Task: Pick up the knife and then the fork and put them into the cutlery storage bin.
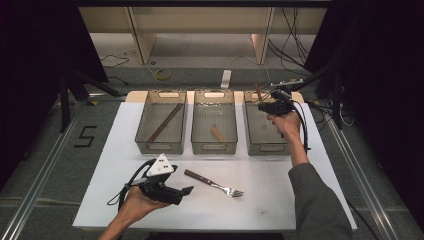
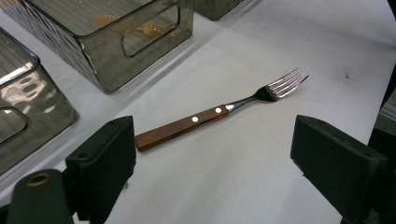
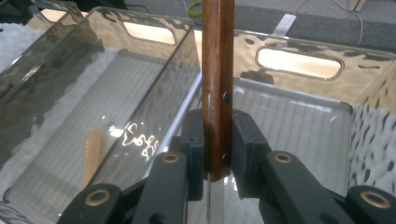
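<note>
A person's right gripper (image 1: 265,105) hangs over the right-hand bin (image 1: 265,145) near the bench's (image 1: 280,200) far right corner, its jaws pinching a wooden utensil handle (image 3: 217,70) held upright. The left gripper (image 1: 182,192) rests near the bench's front edge with its jaws spread wide. Between them lies a wooden-handled fork (image 2: 219,114), flat on the bench, touching neither jaw. Two more bins stand along the far edge: the middle bin (image 1: 214,146) and the left bin (image 1: 160,146).
</note>
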`<state>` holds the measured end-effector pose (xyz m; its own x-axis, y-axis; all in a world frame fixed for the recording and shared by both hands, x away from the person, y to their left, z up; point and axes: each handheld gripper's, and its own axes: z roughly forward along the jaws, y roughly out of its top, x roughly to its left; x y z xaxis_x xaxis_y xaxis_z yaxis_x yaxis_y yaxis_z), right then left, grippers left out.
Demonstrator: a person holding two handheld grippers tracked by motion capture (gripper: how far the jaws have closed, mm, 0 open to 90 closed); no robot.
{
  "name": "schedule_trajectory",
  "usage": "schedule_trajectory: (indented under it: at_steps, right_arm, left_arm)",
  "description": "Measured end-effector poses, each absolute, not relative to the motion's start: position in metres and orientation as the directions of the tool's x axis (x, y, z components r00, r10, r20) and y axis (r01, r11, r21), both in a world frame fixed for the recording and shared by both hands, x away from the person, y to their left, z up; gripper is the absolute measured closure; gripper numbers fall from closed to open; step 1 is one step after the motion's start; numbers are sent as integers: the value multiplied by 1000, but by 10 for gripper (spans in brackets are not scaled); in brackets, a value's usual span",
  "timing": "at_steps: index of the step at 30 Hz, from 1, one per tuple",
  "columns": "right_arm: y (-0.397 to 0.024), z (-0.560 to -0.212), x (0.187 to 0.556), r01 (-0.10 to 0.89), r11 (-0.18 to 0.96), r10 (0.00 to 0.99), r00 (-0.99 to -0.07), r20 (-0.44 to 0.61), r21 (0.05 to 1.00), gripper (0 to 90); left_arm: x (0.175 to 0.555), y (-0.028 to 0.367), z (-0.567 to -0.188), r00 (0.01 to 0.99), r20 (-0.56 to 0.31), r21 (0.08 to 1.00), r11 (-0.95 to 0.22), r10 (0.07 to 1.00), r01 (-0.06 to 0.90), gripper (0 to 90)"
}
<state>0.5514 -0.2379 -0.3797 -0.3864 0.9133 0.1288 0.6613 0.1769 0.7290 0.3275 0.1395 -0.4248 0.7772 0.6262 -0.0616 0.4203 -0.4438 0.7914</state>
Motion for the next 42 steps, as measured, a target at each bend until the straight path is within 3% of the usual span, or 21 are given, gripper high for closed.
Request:
schedule_trajectory:
  at_steps: [4, 6, 13, 22, 37, 42]
  right_arm:
    - [-238, -387, 552, 679, 187, 915, -383, 125, 710, 744]
    - [-238, -389, 552, 690, 191, 918, -378, 123, 698, 639]
    - [-240, -382, 548, 685, 185, 918, -376, 125, 705, 533]
    - [-232, -364, 513, 600, 239, 871, -481, 105, 763, 405]
    - [-231, -374, 421, 494, 279, 785, -611, 100, 823, 342]
    - [-231, -381, 402, 481, 276, 758, -641, 119, 832, 336]
  left_arm:
    - [328, 139, -425, 777, -59, 791, -446, 627, 420, 138]
    - [328, 139, -425, 775, -62, 793, -440, 629, 421, 138]
    - [329, 140, -424, 774, -58, 791, -444, 631, 421, 138]
    - [330, 139, -423, 774, -38, 785, -460, 633, 415, 138]
    - [344, 131, -421, 783, -43, 741, -506, 620, 441, 138]
    - [349, 125, -420, 810, -11, 729, -550, 586, 408, 138]
